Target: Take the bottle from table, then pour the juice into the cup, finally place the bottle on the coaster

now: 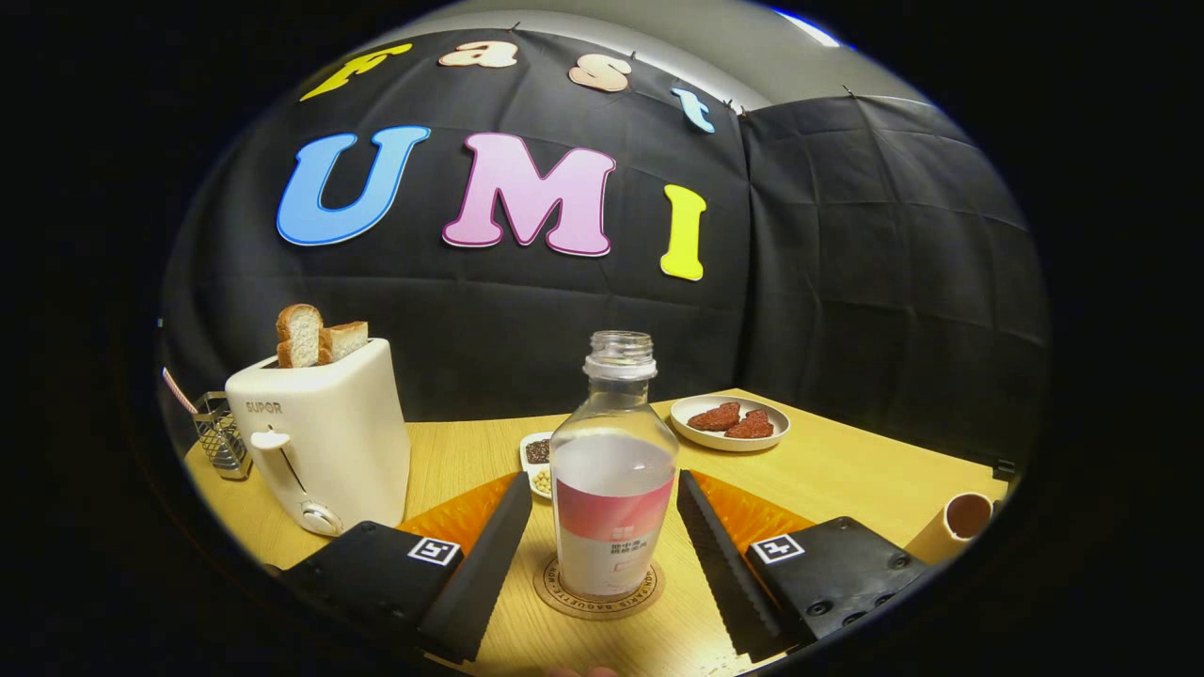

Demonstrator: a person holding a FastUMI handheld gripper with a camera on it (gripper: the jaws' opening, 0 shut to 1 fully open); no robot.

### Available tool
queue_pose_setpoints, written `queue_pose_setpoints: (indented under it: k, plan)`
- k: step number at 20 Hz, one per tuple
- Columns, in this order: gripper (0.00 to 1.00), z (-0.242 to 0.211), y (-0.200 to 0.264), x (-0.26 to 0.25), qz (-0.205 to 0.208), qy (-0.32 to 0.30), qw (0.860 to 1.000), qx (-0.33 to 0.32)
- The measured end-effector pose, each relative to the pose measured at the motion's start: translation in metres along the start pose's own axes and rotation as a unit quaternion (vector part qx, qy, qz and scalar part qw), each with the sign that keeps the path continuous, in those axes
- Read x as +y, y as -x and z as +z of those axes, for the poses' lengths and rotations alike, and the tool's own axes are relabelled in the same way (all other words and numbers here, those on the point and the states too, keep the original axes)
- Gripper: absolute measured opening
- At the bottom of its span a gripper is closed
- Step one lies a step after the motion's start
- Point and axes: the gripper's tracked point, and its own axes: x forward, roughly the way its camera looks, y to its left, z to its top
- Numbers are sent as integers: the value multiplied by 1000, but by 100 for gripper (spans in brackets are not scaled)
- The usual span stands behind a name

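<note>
Our tongs spread wide, we see the bottle upright between them, touching neither finger, standing on the coaster

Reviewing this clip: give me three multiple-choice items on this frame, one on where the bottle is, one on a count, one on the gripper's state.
1. The bottle stands on: A the coaster; B the plate; C the toaster.
2. Bread slices in the toaster: A none; B two; C four.
3. The gripper is: A shut on the bottle; B open; C shut, holding nothing.

Answers: 1 A, the coaster's rim rings the bottle's base. 2 B, two slices stick up. 3 B, both fingers stand apart from the bottle.
</note>
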Motion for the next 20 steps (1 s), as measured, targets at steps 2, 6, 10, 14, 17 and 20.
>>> queue_pose_setpoints:
  k: [2,6,10,14,17,20]
  plan:
    - [96,2,7,-2,5,-4,1000,4]
    - [96,12,32,-10,12,3,1000,8]
    - [96,35,70,-21,24,12,1000,-2]
    - [96,58,112,-29,43,16,999,-13]
    - [96,73,141,-34,60,29,998,-22]
    - [96,86,165,-33,82,24,996,-32]
